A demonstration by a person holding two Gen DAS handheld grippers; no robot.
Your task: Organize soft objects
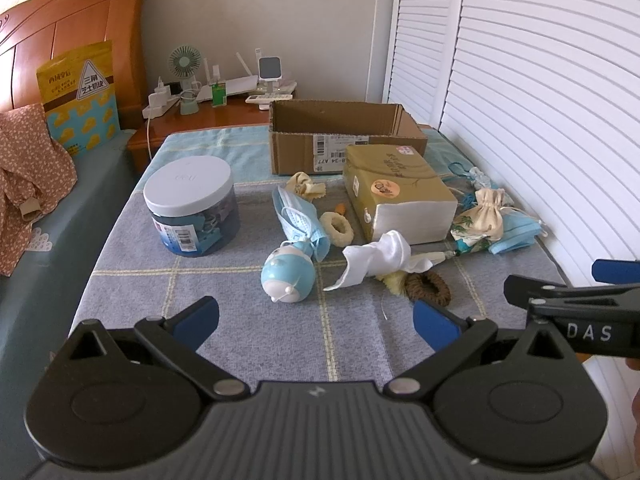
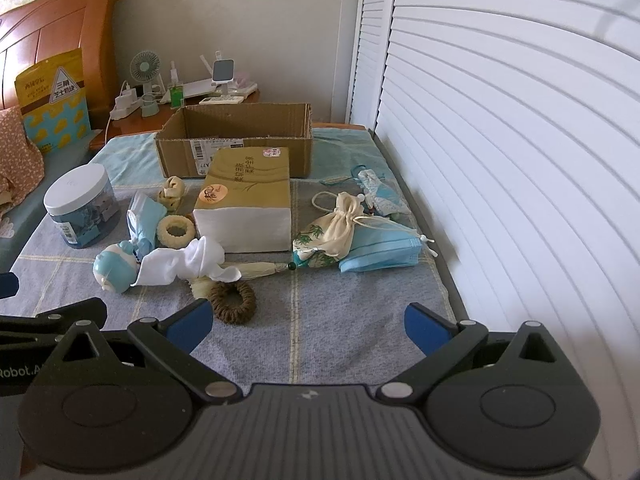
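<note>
Home bedroom. Carved wooden headboard (image 1: 72,28) at left with a bed (image 1: 60,208) below it, floral garment (image 1: 28,176) lying on the bed. Wooden nightstand (image 1: 192,120) holds a desk fan (image 1: 185,65), power strip (image 1: 158,108) and router (image 1: 228,88). White louvered closet doors (image 1: 520,80) on the right.
</note>
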